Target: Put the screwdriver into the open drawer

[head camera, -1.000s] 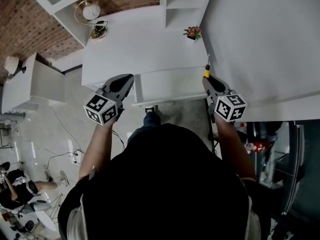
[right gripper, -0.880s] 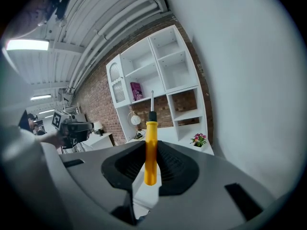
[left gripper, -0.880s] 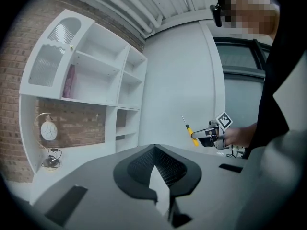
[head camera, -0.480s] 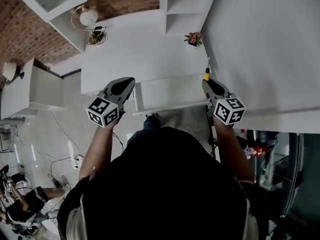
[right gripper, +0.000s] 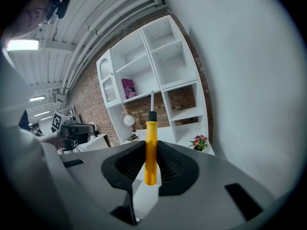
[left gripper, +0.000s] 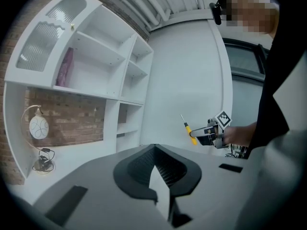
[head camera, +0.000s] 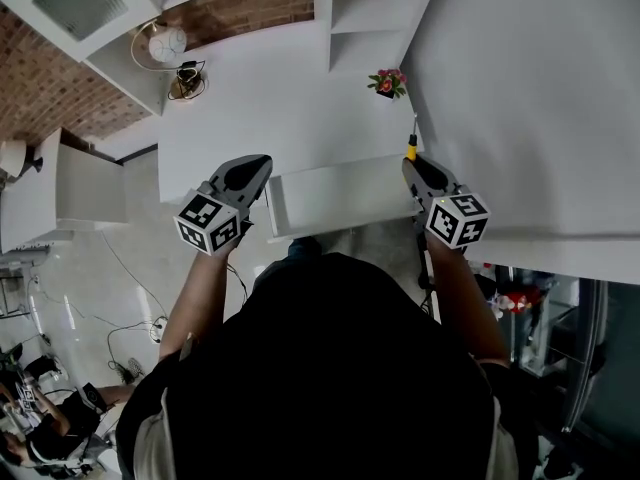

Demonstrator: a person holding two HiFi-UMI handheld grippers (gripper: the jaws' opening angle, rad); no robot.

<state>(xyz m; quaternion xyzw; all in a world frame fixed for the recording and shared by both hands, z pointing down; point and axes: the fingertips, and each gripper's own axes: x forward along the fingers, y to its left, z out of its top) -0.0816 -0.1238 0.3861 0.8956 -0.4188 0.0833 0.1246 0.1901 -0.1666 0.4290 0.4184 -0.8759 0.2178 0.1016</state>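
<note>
The right tool [head camera: 410, 162] is still squeezing the yellow screwdriver [head camera: 411, 147] beside the open drawer's [head camera: 340, 196] right end, hardly moving, so nothing is going in yet; the left tool [head camera: 260, 163] is staying closed, empty.

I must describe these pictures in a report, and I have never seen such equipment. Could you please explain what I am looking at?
There is no robot here. A person holds a hand tool with two fingers, called a gripper, in each hand. The head view comes from a camera on the person's head, looking down. The two gripper views come from cameras on the tools, each looking along its own fingers. Below is a white desk with a small flower pot and an open drawer, which looks empty. The right gripper is shut on a yellow screwdriver, whose shaft points away from the hand. The left gripper is shut and holds nothing.
</note>
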